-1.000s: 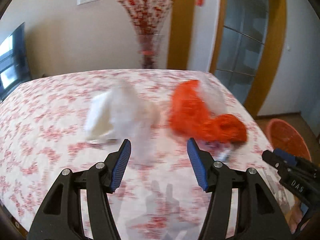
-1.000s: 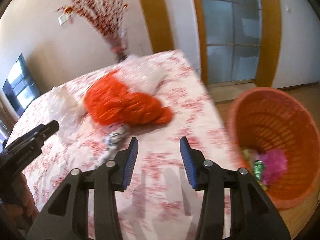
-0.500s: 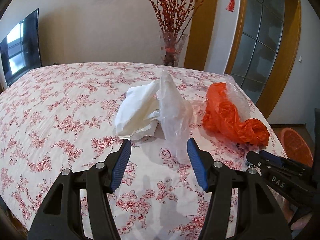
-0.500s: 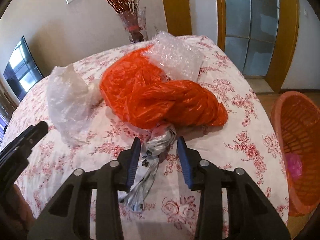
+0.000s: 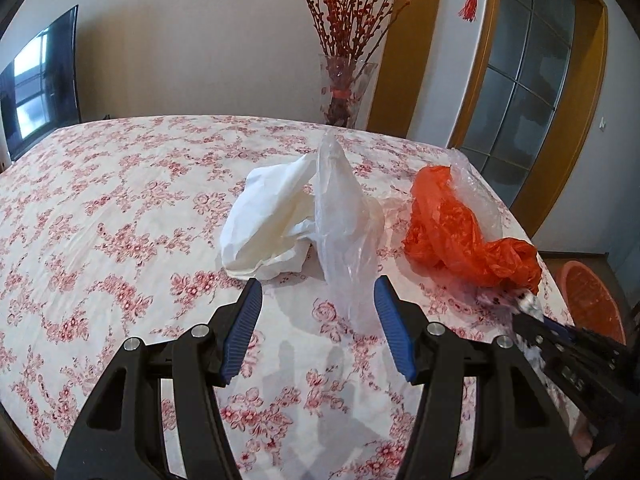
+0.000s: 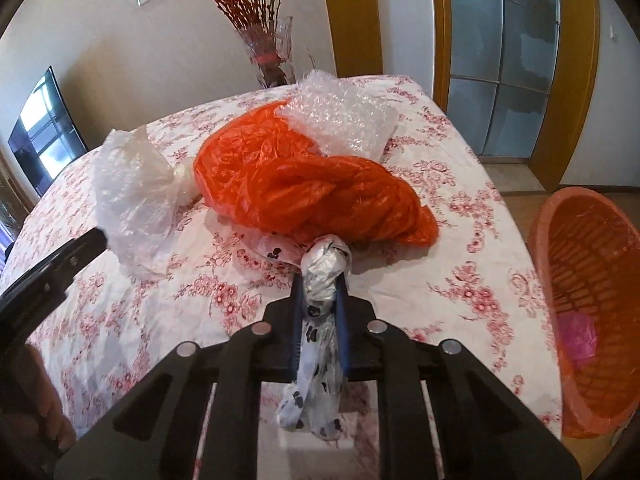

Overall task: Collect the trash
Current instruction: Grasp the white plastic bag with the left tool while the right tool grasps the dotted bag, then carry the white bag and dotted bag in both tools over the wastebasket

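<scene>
My right gripper (image 6: 320,284) is closing its jaws on a twisted silver-and-white wrapper (image 6: 325,262) with black paw prints, and the pads press on it. The wrapper lies on the table just in front of a crumpled orange plastic bag (image 6: 304,188), with bubble wrap (image 6: 340,120) behind that. My left gripper (image 5: 318,284) is open, its fingertips just short of a clear plastic bag (image 5: 344,216) and a crumpled white bag (image 5: 264,216); nothing is between its pads. The orange bag (image 5: 460,232) lies to their right.
A table under a red-flowered cloth (image 5: 100,220) carries all the trash. An orange mesh basket (image 6: 540,240) stands on the floor off the table's right edge with pink trash (image 6: 576,336) inside. A glass vase of red branches (image 6: 272,52) stands behind the table's far edge.
My right gripper swung left from the basket side, moved onto the patterned wrapper and closed on it. My left gripper's view shifted slightly; its jaws stayed as wide.
</scene>
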The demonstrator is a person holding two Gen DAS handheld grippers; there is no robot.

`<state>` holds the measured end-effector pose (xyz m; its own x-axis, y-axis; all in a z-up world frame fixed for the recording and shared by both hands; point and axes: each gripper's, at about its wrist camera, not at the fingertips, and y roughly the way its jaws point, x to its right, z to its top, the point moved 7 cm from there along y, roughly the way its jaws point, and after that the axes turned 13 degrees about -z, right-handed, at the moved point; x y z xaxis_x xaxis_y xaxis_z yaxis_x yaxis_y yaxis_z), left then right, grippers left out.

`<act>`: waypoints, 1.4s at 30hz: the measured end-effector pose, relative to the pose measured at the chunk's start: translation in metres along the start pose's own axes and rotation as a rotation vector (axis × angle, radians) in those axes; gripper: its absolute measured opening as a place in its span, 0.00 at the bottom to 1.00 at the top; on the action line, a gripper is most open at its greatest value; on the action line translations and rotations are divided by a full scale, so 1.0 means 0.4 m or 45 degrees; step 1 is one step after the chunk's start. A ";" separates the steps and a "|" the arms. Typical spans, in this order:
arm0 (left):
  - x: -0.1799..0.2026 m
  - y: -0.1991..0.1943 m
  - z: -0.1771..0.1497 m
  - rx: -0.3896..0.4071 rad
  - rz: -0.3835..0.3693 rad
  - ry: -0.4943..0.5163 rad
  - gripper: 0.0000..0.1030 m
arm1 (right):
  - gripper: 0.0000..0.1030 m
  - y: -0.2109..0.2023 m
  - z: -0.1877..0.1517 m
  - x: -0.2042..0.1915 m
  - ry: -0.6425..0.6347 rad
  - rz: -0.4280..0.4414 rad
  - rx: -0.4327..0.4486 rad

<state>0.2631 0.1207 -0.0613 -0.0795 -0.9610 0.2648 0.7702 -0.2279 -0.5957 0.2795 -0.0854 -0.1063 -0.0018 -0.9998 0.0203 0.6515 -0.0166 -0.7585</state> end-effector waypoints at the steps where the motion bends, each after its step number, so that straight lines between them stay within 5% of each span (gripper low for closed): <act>1: 0.003 0.003 0.005 0.002 -0.001 -0.001 0.56 | 0.14 -0.009 -0.001 0.006 -0.001 0.006 0.006; 13: -0.011 0.084 0.052 -0.050 0.018 -0.058 0.54 | 0.14 -0.104 -0.036 0.062 0.009 0.022 0.051; 19: 0.011 0.099 0.070 -0.053 -0.046 -0.052 0.26 | 0.14 -0.113 -0.046 0.097 0.033 -0.008 0.050; 21: 0.026 0.098 0.074 -0.052 -0.068 -0.033 0.10 | 0.14 -0.115 -0.049 0.103 0.037 -0.013 0.049; 24: 0.046 0.093 0.078 -0.041 -0.095 0.004 0.02 | 0.14 -0.119 -0.049 0.107 0.039 -0.016 0.052; 42: 0.140 -0.068 0.159 0.125 -0.198 0.111 0.01 | 0.14 -0.199 0.000 0.147 0.076 -0.022 0.159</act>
<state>0.2780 0.0829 0.0181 -0.2534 -0.9265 0.2782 0.8021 -0.3620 -0.4750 0.2276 -0.1429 -0.0446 -0.0569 -0.9983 -0.0090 0.7405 -0.0362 -0.6711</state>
